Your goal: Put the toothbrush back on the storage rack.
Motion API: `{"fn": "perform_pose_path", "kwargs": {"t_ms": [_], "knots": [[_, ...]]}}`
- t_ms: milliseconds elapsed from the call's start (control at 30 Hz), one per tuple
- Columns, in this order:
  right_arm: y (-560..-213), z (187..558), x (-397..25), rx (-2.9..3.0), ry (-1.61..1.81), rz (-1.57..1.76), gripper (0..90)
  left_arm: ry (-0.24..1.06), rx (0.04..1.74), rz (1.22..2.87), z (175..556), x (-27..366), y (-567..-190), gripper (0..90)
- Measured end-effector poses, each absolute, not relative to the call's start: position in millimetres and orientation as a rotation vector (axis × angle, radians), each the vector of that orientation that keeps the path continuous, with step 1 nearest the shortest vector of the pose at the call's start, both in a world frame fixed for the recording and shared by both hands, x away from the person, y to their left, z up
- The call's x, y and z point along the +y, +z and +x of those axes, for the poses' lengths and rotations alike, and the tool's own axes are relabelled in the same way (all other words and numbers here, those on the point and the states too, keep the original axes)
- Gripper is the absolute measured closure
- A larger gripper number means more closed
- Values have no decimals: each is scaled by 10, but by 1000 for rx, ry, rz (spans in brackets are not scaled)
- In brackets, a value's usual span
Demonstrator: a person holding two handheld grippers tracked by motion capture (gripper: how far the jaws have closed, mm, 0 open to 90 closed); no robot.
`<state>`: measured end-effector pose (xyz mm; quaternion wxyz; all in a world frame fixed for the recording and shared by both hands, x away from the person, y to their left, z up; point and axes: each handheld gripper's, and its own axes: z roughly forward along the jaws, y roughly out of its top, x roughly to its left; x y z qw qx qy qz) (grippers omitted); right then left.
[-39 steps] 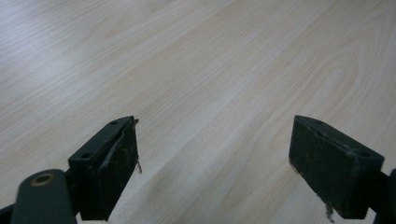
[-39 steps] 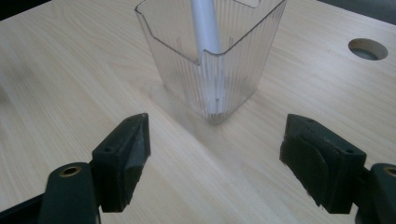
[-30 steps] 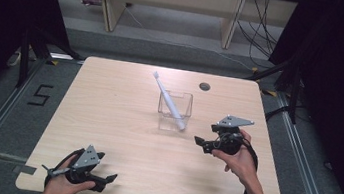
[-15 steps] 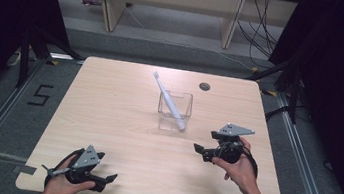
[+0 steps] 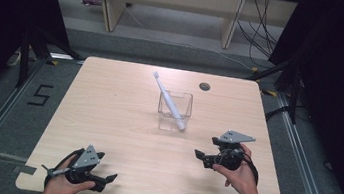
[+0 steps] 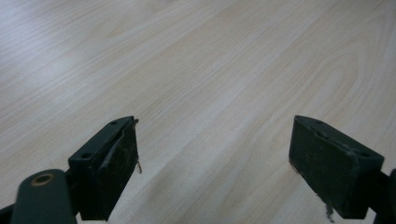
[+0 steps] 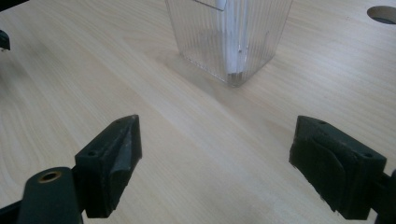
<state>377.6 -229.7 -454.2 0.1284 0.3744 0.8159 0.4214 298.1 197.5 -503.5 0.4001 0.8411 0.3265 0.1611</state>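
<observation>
Light wood-grain bench (image 5: 121, 120), dark curtains both sides, grey floor and shelving behind. Left gripper (image 5: 108, 177) at the near left edge, held low over bare wood; its fingers (image 6: 109, 172) wide apart, nothing between them, just grain ahead. Right gripper (image 5: 201, 157) on the near right side, fingers (image 7: 112, 163) also spread wide and empty, pointing toward the bench middle. Straight ahead of the right fingers, well clear of the tips: clear plastic cup (image 7: 229, 37), square, ribbed walls, thick see-through base, standing upright near the bench centre (image 5: 174, 111). Inside it a white toothbrush (image 5: 169, 101), handle end down at the cup's bottom corner, shaft leaning up and away to the far left, brush head sticking out past the rim. In the right gripper view the handle's lower end shows through the ribbed wall, touching the cup floor. Beyond the cup, far right: round cable hole (image 5: 204, 86) in the bench.
</observation>
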Motion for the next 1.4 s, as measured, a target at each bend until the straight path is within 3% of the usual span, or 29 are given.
{"fn": "perform_pose_path", "kwargs": {"t_ms": [1400], "knots": [[-4799,3391,-2525,2355,1202,1118,165,396,825,2110,2974,1960,-5041,151]]}}
